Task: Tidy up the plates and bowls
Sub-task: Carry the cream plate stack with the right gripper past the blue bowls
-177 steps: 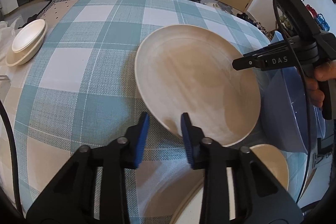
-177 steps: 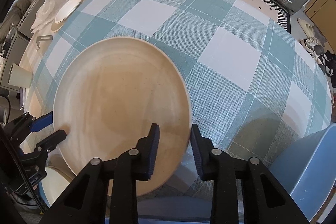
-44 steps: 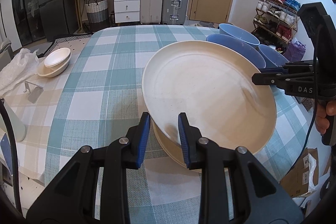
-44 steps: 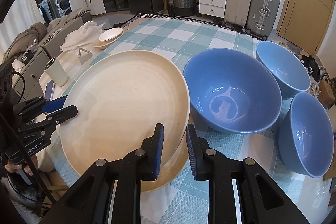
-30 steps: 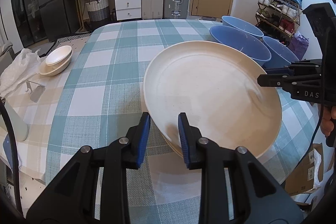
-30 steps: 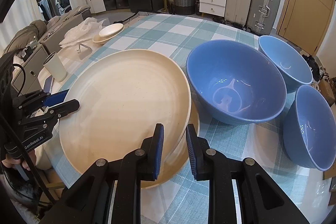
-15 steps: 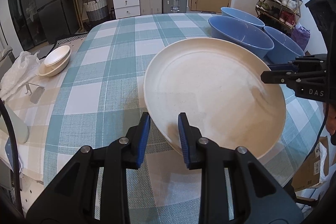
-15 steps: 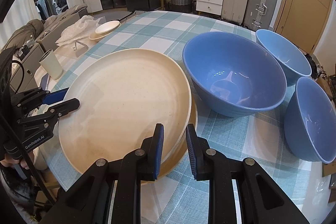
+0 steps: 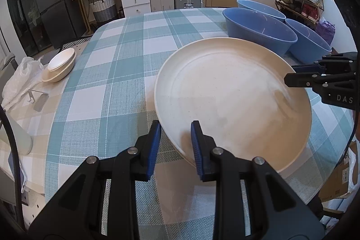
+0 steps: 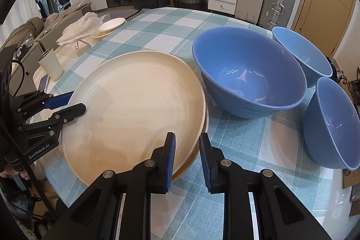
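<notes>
Both grippers (image 9: pixel 175 141) (image 10: pixel 187 154) clench one large, round, speckled cream plate's (image 9: pixel 234 100) rim.

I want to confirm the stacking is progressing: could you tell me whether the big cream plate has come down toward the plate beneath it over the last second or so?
Yes. The cream plate has sunk, closing the gap to the lower plate on the table.

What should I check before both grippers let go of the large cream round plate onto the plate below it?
1. Left gripper shut on large cream round plate: ok.
2. Right gripper shut on its opposite rim: ok.
3. Second cream plate directly underneath: ok.
4. Upper plate fully resting on it: cannot tell.
5. Biggest blue ceramic bowl apart from the plates: ok.
6. Checked tablecloth free of things beside the stack: ok.
</notes>
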Tool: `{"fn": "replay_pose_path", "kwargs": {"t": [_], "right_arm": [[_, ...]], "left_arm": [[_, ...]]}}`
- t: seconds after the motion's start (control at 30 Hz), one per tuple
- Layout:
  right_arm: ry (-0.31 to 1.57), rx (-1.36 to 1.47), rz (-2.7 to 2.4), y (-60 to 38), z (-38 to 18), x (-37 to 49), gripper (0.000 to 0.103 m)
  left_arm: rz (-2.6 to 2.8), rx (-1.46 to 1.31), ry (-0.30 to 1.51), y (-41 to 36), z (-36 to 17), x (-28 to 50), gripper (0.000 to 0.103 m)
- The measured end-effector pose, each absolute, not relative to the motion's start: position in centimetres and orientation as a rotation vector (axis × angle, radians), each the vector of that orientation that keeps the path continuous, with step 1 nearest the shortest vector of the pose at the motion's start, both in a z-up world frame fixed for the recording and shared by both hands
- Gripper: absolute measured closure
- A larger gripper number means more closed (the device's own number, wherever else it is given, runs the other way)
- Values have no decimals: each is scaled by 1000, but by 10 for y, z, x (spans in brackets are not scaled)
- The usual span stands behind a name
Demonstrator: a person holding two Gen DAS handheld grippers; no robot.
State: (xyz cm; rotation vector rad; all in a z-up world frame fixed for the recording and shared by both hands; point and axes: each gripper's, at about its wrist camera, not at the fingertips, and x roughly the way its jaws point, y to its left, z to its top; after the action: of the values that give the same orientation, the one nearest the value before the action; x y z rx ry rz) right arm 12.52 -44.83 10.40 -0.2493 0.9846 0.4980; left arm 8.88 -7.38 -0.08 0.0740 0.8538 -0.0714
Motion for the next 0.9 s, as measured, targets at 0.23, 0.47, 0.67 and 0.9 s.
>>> {"fn": "replay_pose_path", "kwargs": {"t": [0.23,0.47,0.67,0.9], "right_arm": [[982,-256,488,-448,101,127,81],[990,-265,478,-449,97,127,80],[992,-270,475,-446,95,127,80],[989,-288,468,-443,93,129,80]], "left_arm": [[-69,89,863,-76,-6,92,80],[-68,103,867,-79,-9,93,80],[-66,108,873,-80,-11,93,79],[-62,109,877,-80,-14,95,79]]}}
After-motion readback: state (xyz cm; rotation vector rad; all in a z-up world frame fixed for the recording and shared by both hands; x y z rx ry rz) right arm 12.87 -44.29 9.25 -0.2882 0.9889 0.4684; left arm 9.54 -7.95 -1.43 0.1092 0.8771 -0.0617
